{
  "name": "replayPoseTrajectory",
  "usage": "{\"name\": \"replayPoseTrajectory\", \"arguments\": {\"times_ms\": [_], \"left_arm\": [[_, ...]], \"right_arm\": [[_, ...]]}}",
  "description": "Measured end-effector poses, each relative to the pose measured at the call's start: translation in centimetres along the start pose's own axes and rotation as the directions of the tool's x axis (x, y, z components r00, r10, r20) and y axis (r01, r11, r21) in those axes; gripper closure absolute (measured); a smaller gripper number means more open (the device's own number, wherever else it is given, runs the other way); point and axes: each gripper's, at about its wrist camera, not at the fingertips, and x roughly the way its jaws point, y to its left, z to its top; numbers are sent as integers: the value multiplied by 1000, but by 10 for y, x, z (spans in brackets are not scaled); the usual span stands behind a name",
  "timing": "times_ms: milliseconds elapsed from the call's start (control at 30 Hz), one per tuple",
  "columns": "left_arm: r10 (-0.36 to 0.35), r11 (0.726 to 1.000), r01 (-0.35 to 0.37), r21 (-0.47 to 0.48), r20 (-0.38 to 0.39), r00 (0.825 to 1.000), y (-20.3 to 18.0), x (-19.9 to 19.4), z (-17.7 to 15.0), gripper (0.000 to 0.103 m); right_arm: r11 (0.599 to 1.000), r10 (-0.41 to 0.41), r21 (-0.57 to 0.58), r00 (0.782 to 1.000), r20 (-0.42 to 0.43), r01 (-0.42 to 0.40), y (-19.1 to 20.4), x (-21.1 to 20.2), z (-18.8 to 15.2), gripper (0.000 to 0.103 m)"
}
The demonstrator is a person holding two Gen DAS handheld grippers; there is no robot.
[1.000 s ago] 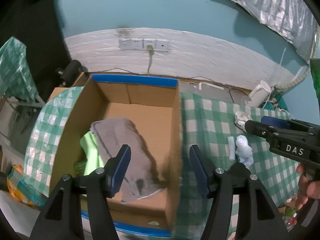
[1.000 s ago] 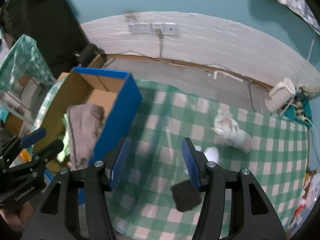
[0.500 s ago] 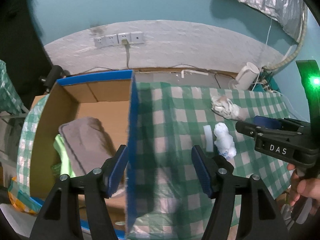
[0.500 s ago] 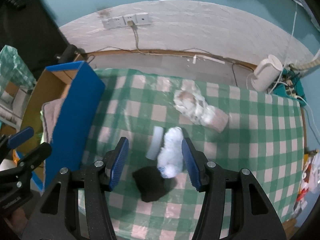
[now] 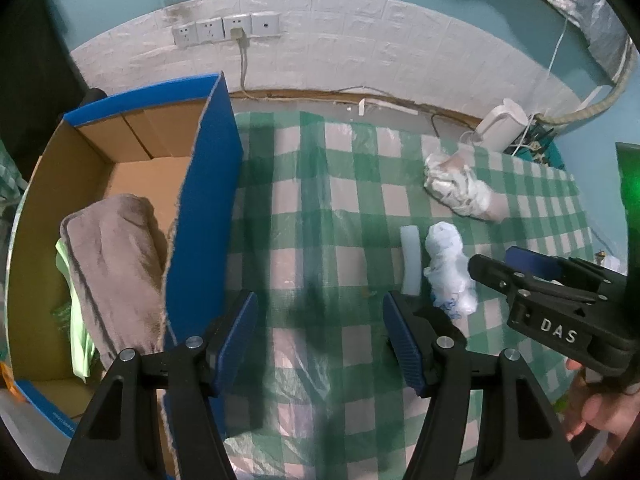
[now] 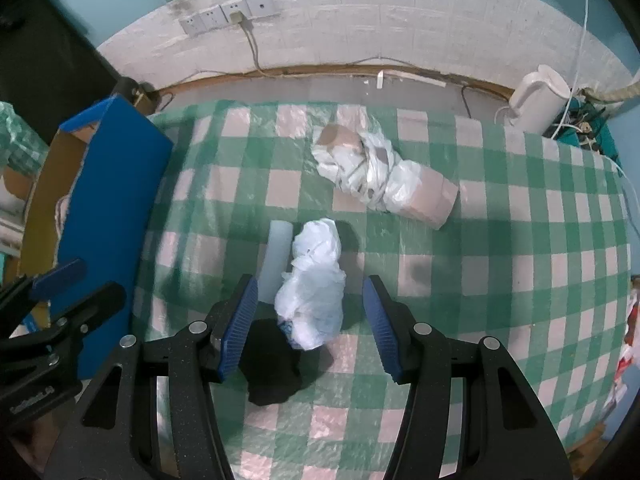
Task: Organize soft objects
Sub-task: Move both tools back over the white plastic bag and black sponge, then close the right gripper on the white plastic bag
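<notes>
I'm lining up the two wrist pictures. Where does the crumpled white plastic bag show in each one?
Left wrist: the crumpled white plastic bag lies right of centre, just beyond the right gripper.
Right wrist: the bag lies at centre, between the open fingers of the right gripper.
Shared landmark: the pale foam strip along the bag's left side.

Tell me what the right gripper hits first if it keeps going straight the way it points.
Most likely the crumpled white plastic bag, which lies between the open fingers of the right gripper. A black soft item lies just below it and nearer the camera, so depth leaves some doubt.
</notes>
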Motion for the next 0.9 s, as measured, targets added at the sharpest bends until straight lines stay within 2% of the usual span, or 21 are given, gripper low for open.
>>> {"name": "replayPoseTrajectory", "arguments": {"times_ms": [267, 833, 900], "left_arm": [[64, 998, -63, 21, -49, 997, -5, 25, -6, 37], [73, 996, -69, 52, -80, 994, -14, 36, -10, 37], [73, 996, -68, 59, -81, 994, -15, 36, -11, 37]], "right_arm": [[1000, -4, -15, 999, -49, 4, 0, 21, -4, 48], [998, -42, -52, 993, -113, 36, 7, 55, -10, 48], [998, -50, -55, 991, -124, 43, 6, 58, -12, 56]]}}
